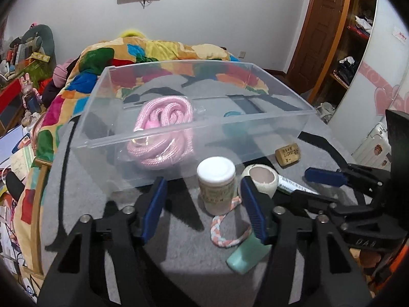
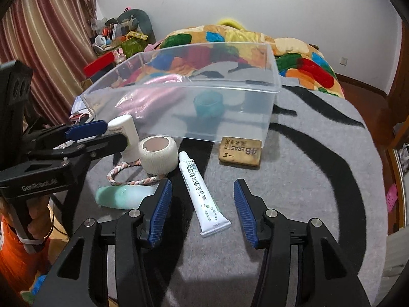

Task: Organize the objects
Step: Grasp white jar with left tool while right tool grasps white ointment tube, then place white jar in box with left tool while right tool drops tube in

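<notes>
A clear plastic bin (image 1: 163, 138) (image 2: 271, 87) stands on the grey table and holds a pink rope (image 1: 161, 133) and a teal ring (image 2: 208, 103). In front of it stand a white-capped bottle (image 1: 216, 179) (image 2: 129, 134) and a white tape roll (image 1: 260, 179) (image 2: 158, 157). A white tube (image 2: 202, 192), a brown eraser (image 2: 240, 151) (image 1: 287, 154), a braided loop (image 1: 225, 232) (image 2: 125, 176) and a mint bottle (image 2: 122, 197) (image 1: 246, 255) lie nearby. My left gripper (image 1: 203, 204) is open around the white-capped bottle. My right gripper (image 2: 202, 204) is open over the tube.
The table (image 2: 306, 192) has a grey cover with black curves. A bed with a colourful quilt (image 1: 158, 51) lies behind the bin. Cluttered shelves stand at the left, a wooden door (image 1: 322, 25) and cabinet at the right.
</notes>
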